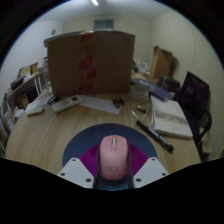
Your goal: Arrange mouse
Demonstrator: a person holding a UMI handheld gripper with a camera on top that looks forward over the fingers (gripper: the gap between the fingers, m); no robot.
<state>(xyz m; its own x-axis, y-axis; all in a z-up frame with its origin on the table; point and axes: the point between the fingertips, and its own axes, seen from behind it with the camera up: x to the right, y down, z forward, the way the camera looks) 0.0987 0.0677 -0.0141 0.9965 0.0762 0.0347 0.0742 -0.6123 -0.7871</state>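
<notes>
The pink mouse sits between my fingers, gripped by both, its long axis pointing straight ahead, over a blue mat on the wooden worktop. Beyond stands a cardboard box.

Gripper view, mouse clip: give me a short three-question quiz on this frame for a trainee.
1. True or false: the mouse sits between the fingers of the gripper, on the blue mouse pad.
2. What large thing stands at the far side of the wooden table, beyond the mouse?
A. a cardboard box
B. a green bucket
C. a stack of plates
3. Fill in: to the right of the mouse, next to the white keyboard, stands a dark ____.

Key:
1. True. The pink pads flank the mouse closely; whether they press on it cannot be told.
2. A, the cardboard box with red marks.
3. laptop.
</notes>
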